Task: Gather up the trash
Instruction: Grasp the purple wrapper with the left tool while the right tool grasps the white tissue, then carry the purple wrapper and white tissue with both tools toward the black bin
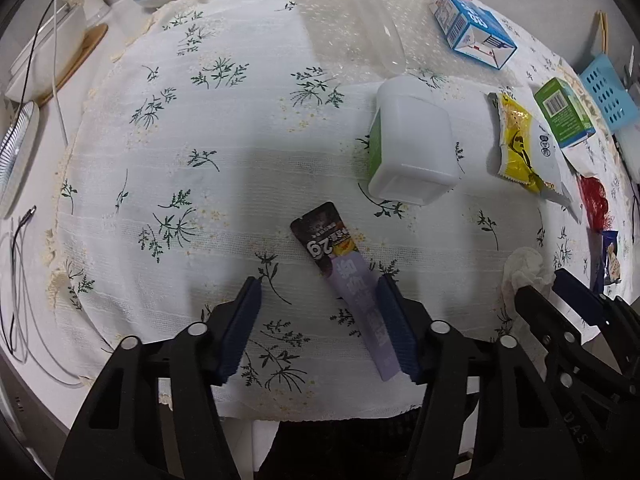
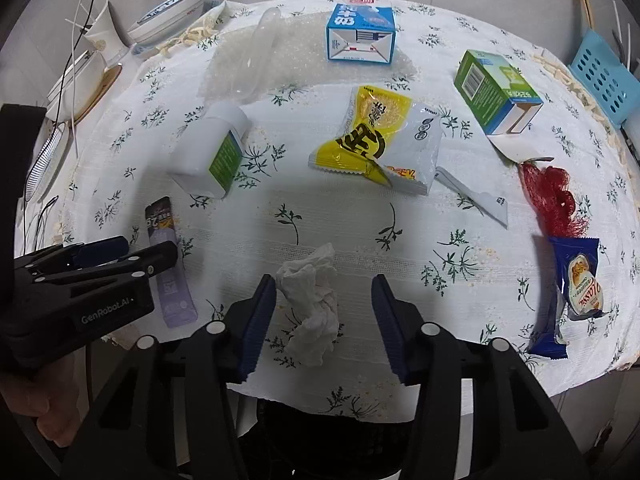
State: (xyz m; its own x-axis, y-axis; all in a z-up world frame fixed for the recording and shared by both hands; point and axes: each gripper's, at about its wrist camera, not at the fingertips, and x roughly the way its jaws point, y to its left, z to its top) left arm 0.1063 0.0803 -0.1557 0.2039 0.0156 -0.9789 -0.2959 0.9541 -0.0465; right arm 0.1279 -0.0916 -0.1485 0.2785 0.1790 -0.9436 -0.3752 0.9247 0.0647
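We've got both grippers pointing down over the near edge of the floral tablecloth. Left gripper: jaws apart, its right pad touching the side of the purple stick sachet, left pad clear of it, so no clamp. Right gripper: jaws apart around the crumpled tissue; the left pad is at the tissue's edge, the right pad stands apart from it. We can't tell if the left pad actually presses.

Near right edge we see a blue snack wrapper, with red mesh netting just beyond it. Mid-table: white bottle with green label lying on its side at left, yellow-and-white snack bag in the centre, a torn white strip right of that bag.

Farther out: green carton at right, blue-and-white carton at far centre resting on bubble wrap, clear plastic tube lying on the same wrap. Blue perforated basket at the far right edge, dishes at far left off the cloth.
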